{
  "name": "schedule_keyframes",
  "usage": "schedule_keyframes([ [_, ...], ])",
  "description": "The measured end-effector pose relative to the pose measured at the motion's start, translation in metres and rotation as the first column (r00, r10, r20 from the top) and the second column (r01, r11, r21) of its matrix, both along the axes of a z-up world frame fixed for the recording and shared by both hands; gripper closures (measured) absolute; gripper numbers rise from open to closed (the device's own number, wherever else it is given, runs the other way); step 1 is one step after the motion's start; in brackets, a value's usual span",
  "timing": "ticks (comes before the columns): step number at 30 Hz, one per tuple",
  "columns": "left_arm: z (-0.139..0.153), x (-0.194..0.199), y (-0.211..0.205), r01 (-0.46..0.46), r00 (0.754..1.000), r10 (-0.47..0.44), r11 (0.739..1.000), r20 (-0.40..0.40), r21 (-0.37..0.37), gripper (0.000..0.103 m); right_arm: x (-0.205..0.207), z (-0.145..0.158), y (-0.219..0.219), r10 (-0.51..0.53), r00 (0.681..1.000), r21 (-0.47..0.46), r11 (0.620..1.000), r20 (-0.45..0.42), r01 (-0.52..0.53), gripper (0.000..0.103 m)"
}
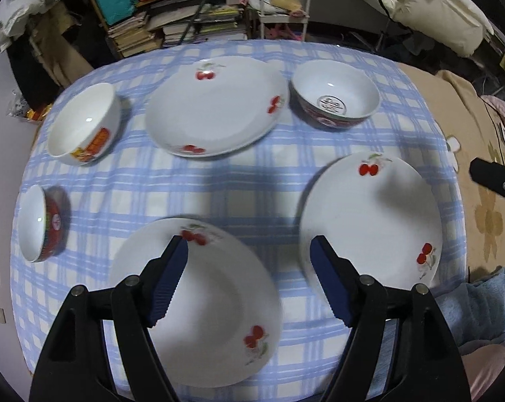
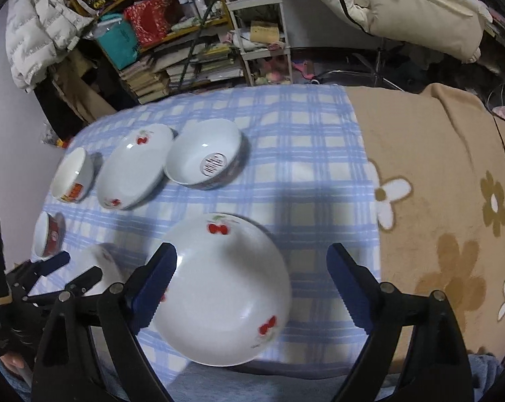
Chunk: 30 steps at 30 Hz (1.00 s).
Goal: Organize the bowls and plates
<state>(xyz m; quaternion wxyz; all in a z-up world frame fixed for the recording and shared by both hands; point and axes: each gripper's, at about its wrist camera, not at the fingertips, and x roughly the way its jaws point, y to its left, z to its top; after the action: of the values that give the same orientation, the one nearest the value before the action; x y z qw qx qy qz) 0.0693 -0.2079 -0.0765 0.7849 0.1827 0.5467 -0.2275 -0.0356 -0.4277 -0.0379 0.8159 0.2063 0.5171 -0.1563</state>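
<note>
Three cherry plates (image 1: 215, 107) and three bowls (image 1: 334, 95) crowd the checked cloth (image 1: 252, 184).

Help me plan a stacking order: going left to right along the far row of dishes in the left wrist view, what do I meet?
Bowl with orange print → cherry plate → bowl with a round mark inside.
</note>
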Motion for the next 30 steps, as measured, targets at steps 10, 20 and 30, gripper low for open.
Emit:
schedule_keyframes([
  [10, -0.029, -0.003, -0.027, 0.032, 0.998, -0.029, 0.999, -0.063, 0.035, 0.029, -0.005, -0.032, -0.012, 0.052, 0.997, 0.040, 0.998, -0.057, -0.050, 0.021],
  [20, -0.056, -0.002, -0.043, 0.073, 0.981, -0.065, 0.997, -0.185, 0.037, 0.057, -0.001, -0.067, -0.007, 0.134, 0.983, 0.111, 0.986, -0.128, -0.121, 0.072],
  [30, -0.077, -0.002, -0.048, 0.089, 0.978, -0.075, 0.994, -0.196, 0.061, 0.086, -0.007, -0.100, -0.007, 0.133, 0.973, 0.164, 0.981, -0.191, -0.102, 0.091],
])
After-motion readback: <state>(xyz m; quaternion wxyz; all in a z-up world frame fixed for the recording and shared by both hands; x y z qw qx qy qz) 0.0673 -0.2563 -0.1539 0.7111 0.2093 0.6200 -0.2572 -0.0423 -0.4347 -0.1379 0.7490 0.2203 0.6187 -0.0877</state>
